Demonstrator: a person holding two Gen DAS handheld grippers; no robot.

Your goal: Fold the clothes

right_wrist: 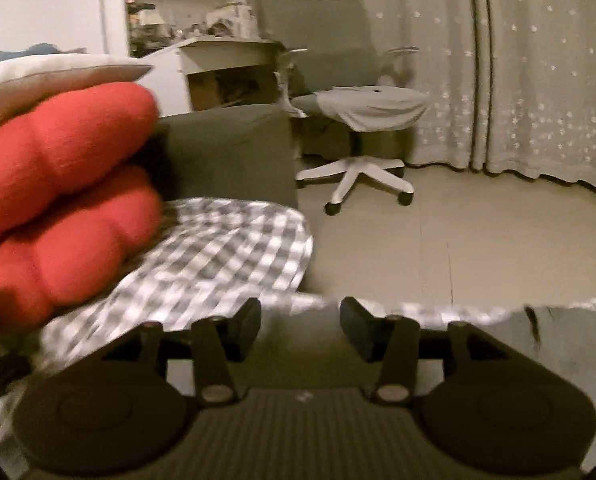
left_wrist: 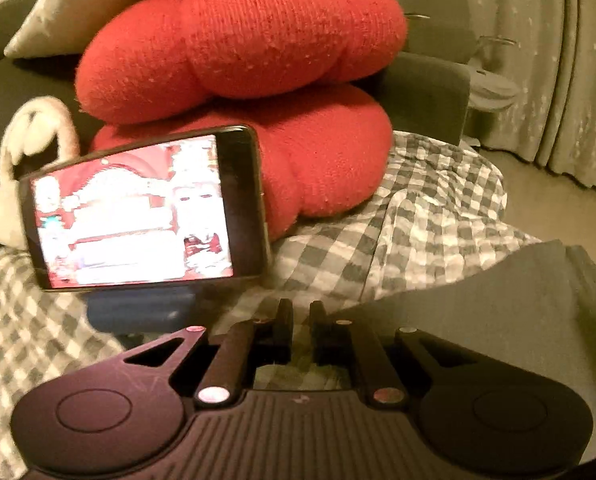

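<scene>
A grey-and-white checked cloth (left_wrist: 417, 216) lies rumpled over the sofa seat; it also shows in the right wrist view as the checked cloth (right_wrist: 218, 256). A plain dark grey garment (left_wrist: 477, 312) lies on it at the lower right, its edge seen as the grey garment (right_wrist: 565, 320). My left gripper (left_wrist: 301, 314) hovers low over the checked cloth beside the grey garment, its jaws a narrow slit apart with nothing plainly pinched. My right gripper (right_wrist: 301, 320) stands open over the front edge of the cloth, with nothing between its fingers.
A red knitted cushion (left_wrist: 242, 40) and a beige pillow (left_wrist: 98, 4) are stacked at the sofa back. A phone (left_wrist: 138, 212) on a stand plays video beside a white plush toy (left_wrist: 26, 132). Past the sofa arm (right_wrist: 226, 152) are bare floor, an office chair (right_wrist: 357, 108) and curtains (right_wrist: 537, 64).
</scene>
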